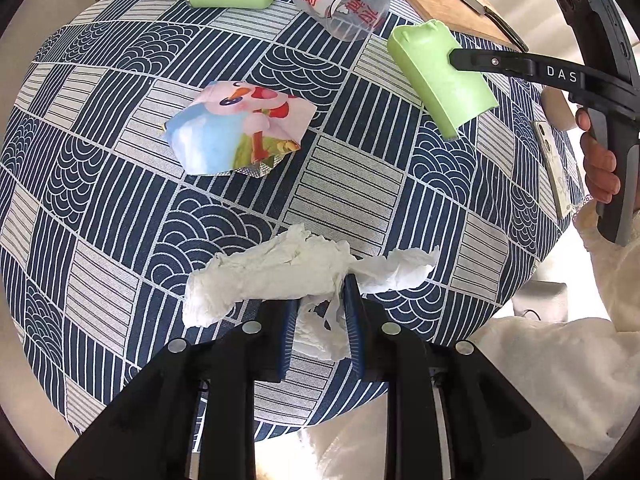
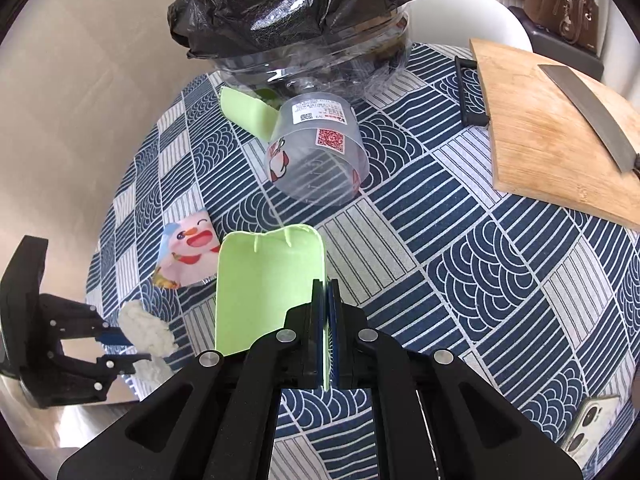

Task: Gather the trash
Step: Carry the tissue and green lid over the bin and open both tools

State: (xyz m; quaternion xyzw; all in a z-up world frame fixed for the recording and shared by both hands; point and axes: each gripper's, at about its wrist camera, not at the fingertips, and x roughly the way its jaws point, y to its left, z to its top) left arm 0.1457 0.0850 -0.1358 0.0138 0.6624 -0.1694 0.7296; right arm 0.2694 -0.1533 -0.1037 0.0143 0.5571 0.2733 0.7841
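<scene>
The counter wears a blue and white patterned cloth. The left tongs are squeezed on a crumpled white tissue, low over the cloth. The right tongs pinch the edge of a green paper cup piece. Past them lie a cartoon wrapper, a clear plastic cup on its side, and a bin with a black trash bag.

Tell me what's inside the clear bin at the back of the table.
The clear bin holds a black trash bag bunched over its rim. The bag hides whatever lies inside it.
</scene>
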